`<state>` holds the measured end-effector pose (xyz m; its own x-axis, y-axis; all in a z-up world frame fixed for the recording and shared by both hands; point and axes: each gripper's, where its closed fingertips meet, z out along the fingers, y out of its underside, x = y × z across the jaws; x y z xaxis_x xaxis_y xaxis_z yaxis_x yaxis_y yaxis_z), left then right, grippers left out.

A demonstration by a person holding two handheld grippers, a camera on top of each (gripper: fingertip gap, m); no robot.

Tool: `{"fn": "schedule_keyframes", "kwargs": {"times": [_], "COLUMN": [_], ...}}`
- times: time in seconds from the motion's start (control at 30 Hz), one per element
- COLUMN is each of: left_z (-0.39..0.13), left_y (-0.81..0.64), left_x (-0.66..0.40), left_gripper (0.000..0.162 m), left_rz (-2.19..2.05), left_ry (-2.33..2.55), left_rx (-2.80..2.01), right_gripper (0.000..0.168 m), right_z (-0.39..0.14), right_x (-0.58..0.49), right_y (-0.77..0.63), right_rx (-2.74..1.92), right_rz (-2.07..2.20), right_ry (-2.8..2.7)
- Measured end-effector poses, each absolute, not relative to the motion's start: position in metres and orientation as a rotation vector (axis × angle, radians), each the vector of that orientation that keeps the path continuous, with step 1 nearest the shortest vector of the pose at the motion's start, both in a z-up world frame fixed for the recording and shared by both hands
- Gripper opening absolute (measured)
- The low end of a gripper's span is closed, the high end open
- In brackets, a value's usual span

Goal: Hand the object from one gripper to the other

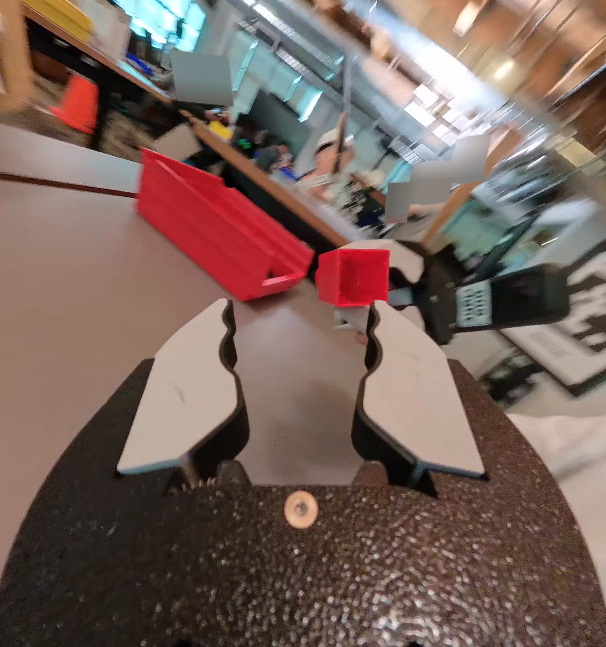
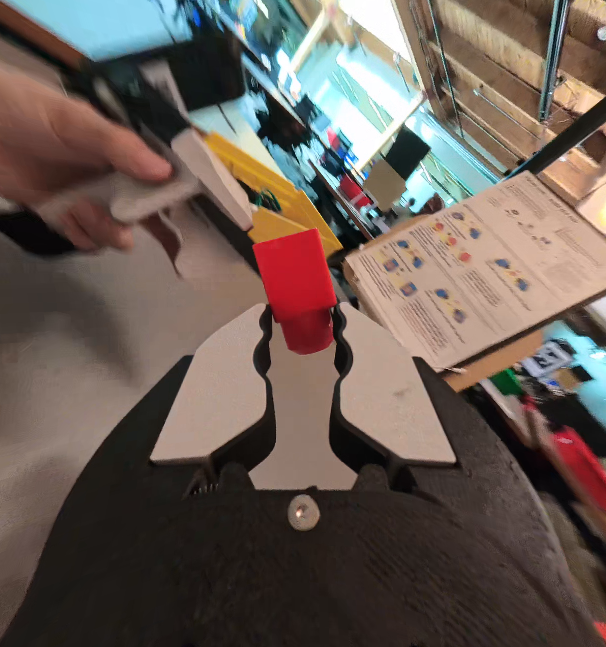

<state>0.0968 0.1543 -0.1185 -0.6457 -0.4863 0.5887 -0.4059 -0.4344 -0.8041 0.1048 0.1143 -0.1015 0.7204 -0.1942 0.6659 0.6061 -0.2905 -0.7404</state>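
The right hand-held gripper (image 2: 301,311) pinches a red block (image 2: 294,276) bearing no visible writing; the left hand-held gripper (image 1: 300,308) is spread.

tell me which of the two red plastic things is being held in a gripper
The small red plastic square cup, clamped by its round stem in the right gripper. The long red plastic bin lies untouched on the table.

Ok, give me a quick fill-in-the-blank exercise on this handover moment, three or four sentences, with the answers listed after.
1. The red block is clamped in the ____ gripper.
2. The left gripper has its jaws ____ and holds nothing.
3. The bin lying on the table is coloured ____.
4. In the left wrist view, the end of the block that faces the camera is ____ rather than solid.

Missing words: right; open; red; hollow
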Motion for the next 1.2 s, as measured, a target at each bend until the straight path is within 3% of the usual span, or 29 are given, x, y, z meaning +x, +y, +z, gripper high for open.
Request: {"fn": "schedule_keyframes", "kwargs": {"times": [0.2,0.33,0.57,0.7,0.77,0.83,1.07,1.2], "left_z": [-0.131,-0.127,-0.120,-0.100,-0.095,-0.098,-0.100,-0.109], "left_y": [0.142,0.136,0.142,0.145,0.143,0.137,0.130,0.138], "left_x": [0.092,0.088,0.081,0.071,0.067,0.064,0.059,0.073], "left_gripper": [0.072,0.035,0.034,0.034,0.034,0.034,0.034,0.037], "left_rz": [-1.823,-1.910,-2.240,-2.675,-2.802,-2.835,-2.856,-2.564], "left_ry": [1.850,1.855,1.814,1.682,1.658,1.706,1.761,1.759], "left_rx": [-1.261,-1.195,-1.111,-1.141,-1.122,-1.112,-1.063,-1.072], "right_gripper": [0.033,0.033,0.038,0.045,0.038,0.031,0.028,0.028], "right_z": [-0.122,-0.120,-0.106,-0.082,-0.082,-0.079,-0.081,-0.085], "right_x": [0.106,0.097,0.075,0.074,0.070,0.066,0.061,0.072], "right_y": [0.123,0.129,0.129,0.117,0.113,0.111,0.111,0.114], "right_rx": [-1.793,-1.774,-1.655,-1.475,-1.429,-1.378,-1.391,-1.521], "right_rz": [-1.098,-1.084,-0.661,-0.393,-0.351,-0.331,-0.296,-0.363], "right_ry": [-0.509,-0.517,-0.398,-0.269,-0.313,-0.335,-0.368,-0.320]}}
